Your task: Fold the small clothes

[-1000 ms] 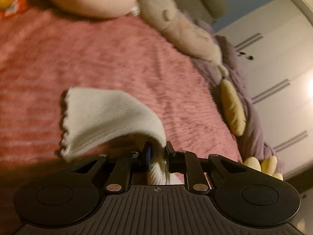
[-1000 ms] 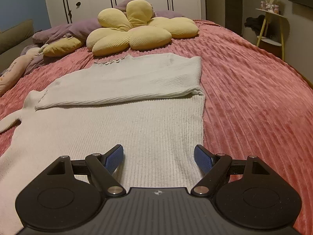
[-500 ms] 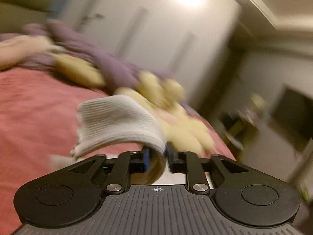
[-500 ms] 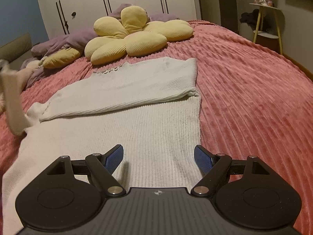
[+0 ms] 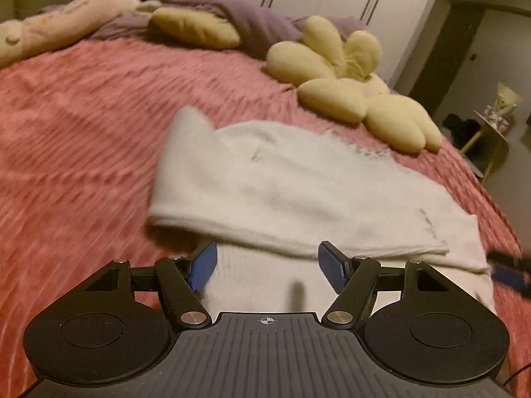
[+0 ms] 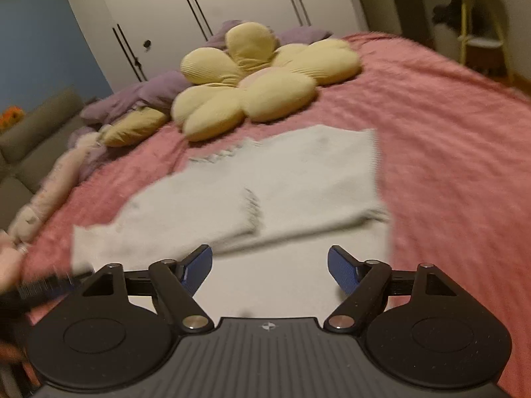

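A white knit sweater (image 5: 282, 182) (image 6: 298, 172) lies flat on the pink bedspread (image 5: 83, 132). Its upper part is folded down, and a sleeve (image 5: 239, 209) (image 6: 182, 222) lies across the body with its frilled cuff (image 6: 252, 209) near the middle. My left gripper (image 5: 268, 265) hovers over the sweater's near left part. Its jaws are opening and no cloth is pinched between the blue pads. My right gripper (image 6: 270, 268) hangs over the near right part of the body. Its jaws are closing slightly, with nothing gripped. Each gripper shows as a blur at the edge of the other's view.
A yellow flower pillow (image 6: 259, 79) (image 5: 348, 76) and a purple blanket (image 5: 232, 10) lie at the head of the bed. A pale plush toy (image 5: 49, 30) lies along the left side. White wardrobes (image 6: 199, 6) stand behind, and a yellow side table (image 6: 478, 33) at the right.
The left gripper swung right over the sweater with the sleeve in it, then opened and let go. The sleeve now lies across the body. The right gripper shifted slightly.
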Tool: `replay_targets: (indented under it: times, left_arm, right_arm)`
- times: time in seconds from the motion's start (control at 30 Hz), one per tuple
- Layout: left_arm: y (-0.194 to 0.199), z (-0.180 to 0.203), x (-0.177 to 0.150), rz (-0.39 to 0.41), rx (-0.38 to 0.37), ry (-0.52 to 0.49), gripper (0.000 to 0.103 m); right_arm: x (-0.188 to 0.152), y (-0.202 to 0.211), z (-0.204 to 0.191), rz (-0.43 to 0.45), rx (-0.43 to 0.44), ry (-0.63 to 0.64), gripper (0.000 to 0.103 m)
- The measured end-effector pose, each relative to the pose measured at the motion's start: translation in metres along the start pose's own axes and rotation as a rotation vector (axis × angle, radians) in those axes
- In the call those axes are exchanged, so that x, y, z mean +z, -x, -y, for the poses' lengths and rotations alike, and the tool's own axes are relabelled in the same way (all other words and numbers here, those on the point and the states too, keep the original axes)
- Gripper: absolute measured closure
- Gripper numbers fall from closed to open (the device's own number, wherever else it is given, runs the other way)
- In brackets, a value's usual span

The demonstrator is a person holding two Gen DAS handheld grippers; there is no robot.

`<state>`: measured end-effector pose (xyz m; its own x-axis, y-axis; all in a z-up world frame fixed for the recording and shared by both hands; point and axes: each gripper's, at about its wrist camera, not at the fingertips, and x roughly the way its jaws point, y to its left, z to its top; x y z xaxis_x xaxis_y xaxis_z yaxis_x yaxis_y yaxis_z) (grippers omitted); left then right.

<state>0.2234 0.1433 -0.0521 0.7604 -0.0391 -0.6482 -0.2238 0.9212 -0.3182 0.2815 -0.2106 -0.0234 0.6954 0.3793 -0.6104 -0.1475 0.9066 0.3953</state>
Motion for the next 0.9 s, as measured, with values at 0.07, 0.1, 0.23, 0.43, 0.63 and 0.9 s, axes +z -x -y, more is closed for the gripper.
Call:
replay_targets:
  times: [0.07, 0.1, 0.23, 0.43, 0.63, 0.9]
  left_arm:
    - [0.004, -0.004, -0.004, 0.007, 0.023, -0.016, 0.022]
    - [0.003, -0.005, -0.004, 0.012, 0.036, -0.026, 0.022]
    - [0.001, -0.014, -0.011, 0.002, 0.048, 0.007, 0.022]
    - [-0.003, -0.021, -0.012, -0.004, 0.079, 0.013, 0.022]
    - [-0.009, -0.022, 0.006, 0.026, 0.110, 0.015, 0.022]
    - [-0.035, -0.007, 0.019, -0.009, 0.108, -0.029, 0.024]
  right_arm:
    - [0.015, -0.017, -0.007, 0.000, 0.030, -0.018, 0.029]
    - [0.020, -0.027, -0.009, -0.011, 0.047, -0.022, 0.029]
    - [0.036, -0.078, -0.015, -0.131, 0.025, -0.015, 0.041]
    - [0.031, -0.109, -0.033, -0.210, 0.024, 0.086, 0.092]
    - [0.045, -0.061, -0.046, 0.065, -0.094, 0.244, 0.093]
    - [0.040, -0.062, 0.004, 0.013, -0.229, 0.169, 0.092]
